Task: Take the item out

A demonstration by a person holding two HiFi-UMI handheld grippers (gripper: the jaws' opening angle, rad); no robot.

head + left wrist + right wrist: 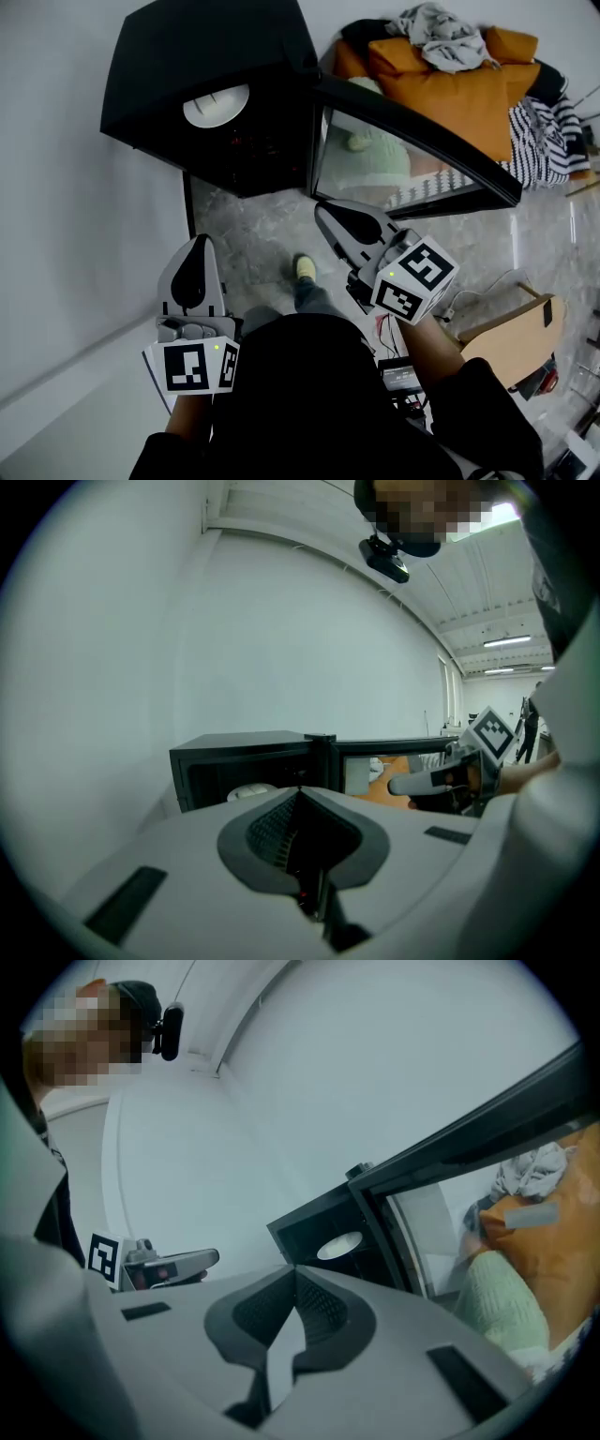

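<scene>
The left gripper (198, 248) and the right gripper (325, 214) are smooth and grey. Both are pressed shut, pinching nothing. Past them is a blotchy grey floor (251, 239). Next stands a black box (216, 47) with its glass door (422, 128) wide open. A round white plate (217, 104) sits inside the box. Soft orange cushions (464, 98) lie behind the door.

The oven (216, 47) had a matt black casing, and its door (375, 164) was glossy glass. The plate (216, 105) inside looked smooth and white. The floor (253, 234) was polished, veined grey stone. The cushion (459, 94) was orange cloth.
</scene>
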